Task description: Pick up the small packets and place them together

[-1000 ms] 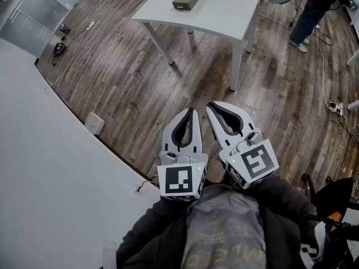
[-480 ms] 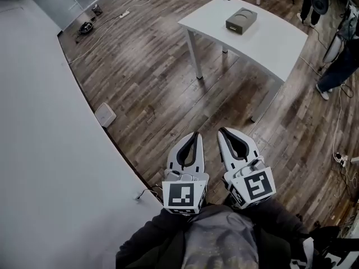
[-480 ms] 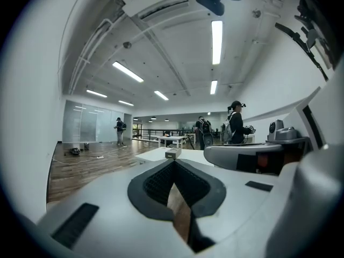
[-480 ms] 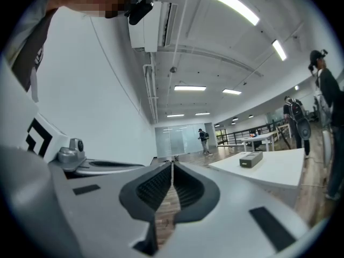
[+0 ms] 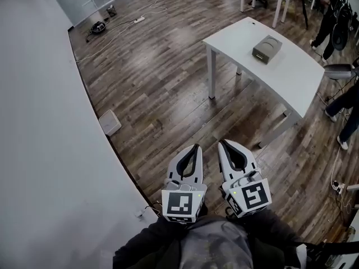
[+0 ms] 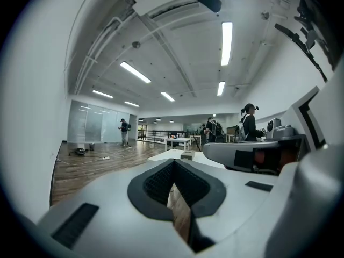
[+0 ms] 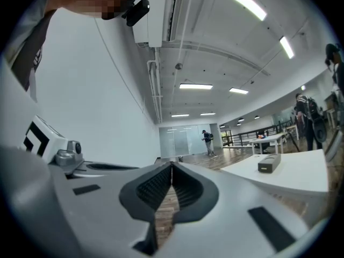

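Over dark plank floor [image 5: 162, 77], head view: left gripper [image 5: 196, 148], right gripper [image 5: 222, 143], smooth white shells, side by side; boxy grey case [image 5: 266, 49] on white tabletop [image 5: 235, 38], shifted right since earlier. Left gripper view: ribbed jaws pressed together, empty. Right gripper view: same. Small packets unseen.

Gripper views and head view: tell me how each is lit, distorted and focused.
Left gripper view: heavy fisheye, black corners, ceiling lights blown white, the left gripper close and soft. Right gripper view: same fisheye, straight lines bowed, a mosaic patch top left, the table fairly sharp. Head view: dimmer, even light, wide-angle bend along the wall, little blur.
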`<action>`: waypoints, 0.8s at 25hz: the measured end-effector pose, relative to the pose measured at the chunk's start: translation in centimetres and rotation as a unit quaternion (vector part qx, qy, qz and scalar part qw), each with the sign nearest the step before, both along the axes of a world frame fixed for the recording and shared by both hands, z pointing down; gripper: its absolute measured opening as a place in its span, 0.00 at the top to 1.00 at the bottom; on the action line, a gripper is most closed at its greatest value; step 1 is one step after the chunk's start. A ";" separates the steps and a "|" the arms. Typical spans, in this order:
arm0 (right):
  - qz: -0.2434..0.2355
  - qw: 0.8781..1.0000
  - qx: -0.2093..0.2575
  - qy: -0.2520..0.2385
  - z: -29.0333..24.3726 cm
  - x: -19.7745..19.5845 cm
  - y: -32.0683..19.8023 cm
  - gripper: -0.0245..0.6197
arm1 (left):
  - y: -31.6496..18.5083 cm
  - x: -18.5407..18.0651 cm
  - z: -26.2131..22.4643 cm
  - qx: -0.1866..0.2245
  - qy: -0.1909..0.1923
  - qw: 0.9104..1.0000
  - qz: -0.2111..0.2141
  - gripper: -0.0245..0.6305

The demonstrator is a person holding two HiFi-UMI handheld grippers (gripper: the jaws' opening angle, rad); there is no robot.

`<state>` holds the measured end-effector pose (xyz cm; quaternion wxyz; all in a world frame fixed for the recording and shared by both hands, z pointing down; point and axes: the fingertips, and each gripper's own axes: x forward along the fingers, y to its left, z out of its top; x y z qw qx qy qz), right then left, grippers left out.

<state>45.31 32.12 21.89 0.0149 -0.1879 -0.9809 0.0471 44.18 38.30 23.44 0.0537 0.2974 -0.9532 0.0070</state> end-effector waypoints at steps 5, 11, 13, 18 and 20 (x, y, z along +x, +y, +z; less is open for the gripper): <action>-0.010 1.000 0.010 -0.001 -0.4 -2.2 3.6 0.95 | 2.7 -2.3 0.0 0.004 -0.003 1.000 0.001 0.96; 0.008 1.000 0.019 -0.009 -1.2 -5.2 2.8 0.95 | 2.7 -4.8 0.0 0.007 0.001 1.000 0.011 0.96; 0.018 1.000 0.016 -0.008 -1.0 -6.1 2.0 0.95 | 2.0 -5.7 0.3 0.006 0.004 1.000 0.018 0.96; 0.020 1.000 0.004 0.008 0.3 -9.0 0.1 0.95 | -0.7 -8.3 0.8 0.002 0.018 0.999 0.034 0.96; 0.021 1.000 0.003 0.005 0.0 -10.0 -0.8 0.95 | -1.9 -9.4 0.8 -0.001 0.017 0.999 0.037 0.96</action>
